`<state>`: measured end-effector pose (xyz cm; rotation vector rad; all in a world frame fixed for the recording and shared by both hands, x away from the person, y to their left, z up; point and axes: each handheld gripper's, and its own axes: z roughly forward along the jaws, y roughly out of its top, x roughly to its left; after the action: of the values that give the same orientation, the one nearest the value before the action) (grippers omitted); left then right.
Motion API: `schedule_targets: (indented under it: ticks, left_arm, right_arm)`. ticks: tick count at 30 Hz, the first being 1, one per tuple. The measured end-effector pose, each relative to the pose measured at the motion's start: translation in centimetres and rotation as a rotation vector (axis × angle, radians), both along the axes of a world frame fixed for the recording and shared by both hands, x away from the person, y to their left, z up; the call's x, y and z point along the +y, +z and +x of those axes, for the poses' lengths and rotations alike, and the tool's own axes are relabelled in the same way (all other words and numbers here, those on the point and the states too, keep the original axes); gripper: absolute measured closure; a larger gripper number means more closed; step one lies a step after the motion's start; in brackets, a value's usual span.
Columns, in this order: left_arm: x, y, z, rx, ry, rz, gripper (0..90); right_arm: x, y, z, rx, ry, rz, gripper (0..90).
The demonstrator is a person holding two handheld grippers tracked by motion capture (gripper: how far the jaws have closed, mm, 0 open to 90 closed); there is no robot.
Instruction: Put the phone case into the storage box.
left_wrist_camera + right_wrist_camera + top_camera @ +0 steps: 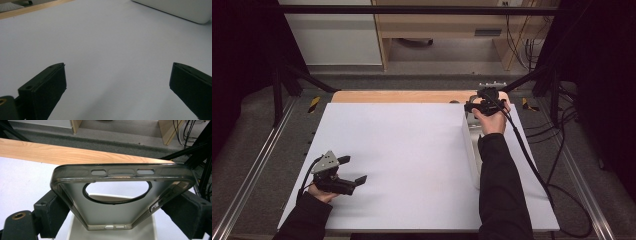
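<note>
While my right gripper [120, 210] holds the case [122, 195] by its sides above the white box [472, 150], I judge placing comes next; my left gripper's [117, 87] fingers hang apart, empty, well apart from the box.

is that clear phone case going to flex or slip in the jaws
The phone case is a thin, empty, smoky-clear shell with a big round cutout, so it probably weighs little and bows if squeezed hard. The right gripper clamps its two long sides; those glossy walls look smooth and might slide, though the jaw pads look soft and grippy.
</note>
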<state>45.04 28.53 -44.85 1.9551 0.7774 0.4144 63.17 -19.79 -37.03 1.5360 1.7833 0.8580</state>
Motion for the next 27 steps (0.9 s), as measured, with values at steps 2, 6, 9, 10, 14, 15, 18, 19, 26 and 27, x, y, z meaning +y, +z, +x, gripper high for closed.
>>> schedule_targets:
  ticks: [2, 6, 9, 10, 14, 15, 18, 19, 26, 27]
  left_arm:
    - [0.0, 0.0, 0.0, 0.000, 0.000, 0.000, 0.3]
    - [0.0, 0.0, 0.0, 0.000, 0.000, 0.002, 0.3]
    - [0.0, 0.0, 0.0, 0.000, -0.001, 0.002, 0.3]
    - [0.0, 0.0, 0.0, 0.000, -0.001, 0.002, 0.3]
    - [0.0, 0.0, 0.0, 0.001, -0.001, 0.003, 0.3]
    - [0.0, 0.0, 0.0, 0.001, -0.002, 0.003, 0.3]
    - [-0.1, -0.1, 0.0, 0.001, -0.003, 0.005, 0.3]
    - [-0.1, -0.1, 0.0, 0.001, -0.003, 0.005, 0.3]
    - [-0.1, -0.1, 0.0, 0.003, -0.003, 0.007, 0.3]
    - [-0.1, -0.1, 0.0, 0.003, -0.003, 0.008, 0.3]
  right_arm:
    - [0.0, -0.2, 0.1, 0.004, 0.000, 0.000, 12.0]
    - [0.1, -0.5, 0.2, 0.014, -0.002, -0.003, 12.0]
    - [0.1, -0.6, 0.3, 0.014, 0.000, -0.011, 12.0]
    - [0.1, -0.6, 0.3, 0.014, 0.002, -0.008, 12.0]
    - [0.0, -0.8, 0.4, 0.016, 0.003, -0.008, 12.0]
    - [0.0, -0.8, 0.4, 0.015, 0.003, -0.006, 12.0]
    - [-0.2, -0.9, 0.4, 0.017, 0.004, 0.001, 12.0]
    - [-0.2, -0.9, 0.5, 0.018, 0.005, -0.001, 11.9]
    - [-0.4, -1.3, 0.6, 0.018, 0.007, 0.009, 11.9]
    - [-0.4, -1.3, 0.6, 0.018, 0.007, 0.010, 11.9]
